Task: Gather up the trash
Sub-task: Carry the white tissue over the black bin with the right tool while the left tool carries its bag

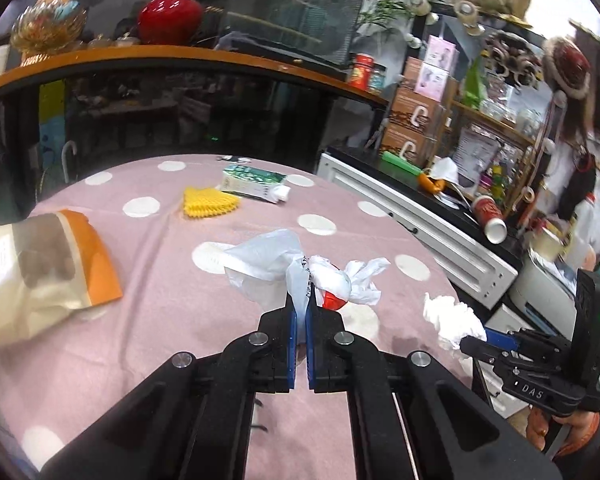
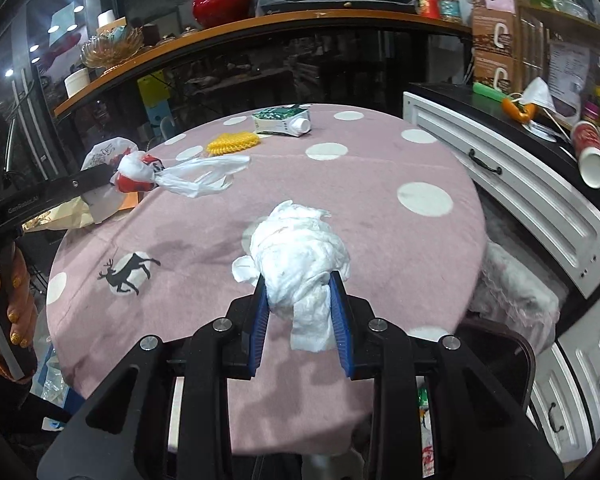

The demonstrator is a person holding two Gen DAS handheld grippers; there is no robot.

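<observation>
My left gripper [image 1: 301, 305] is shut on a crumpled white plastic bag [image 1: 272, 266] with a red-and-white wrapper knotted in it, held just above the pink dotted tablecloth [image 1: 172, 320]. From the right wrist the same bag [image 2: 180, 176] hangs at the left, clamped in the left gripper [image 2: 114, 176]. My right gripper [image 2: 300, 300] is shut on a wad of white tissue [image 2: 300, 256]; in the left wrist view that tissue [image 1: 452, 320] shows at the right, held by the right gripper [image 1: 476, 340]. A green-and-white carton [image 2: 282, 120] lies on its side near the table's far edge.
A yellow ribbed piece [image 1: 208, 202] lies near the carton. An orange-and-beige paper bag [image 1: 40, 272] rests at the table's left. A white cabinet [image 2: 520, 200] stands to the right, with a tipped red paper cup [image 2: 590, 152] and a face mask [image 2: 540, 94] on top.
</observation>
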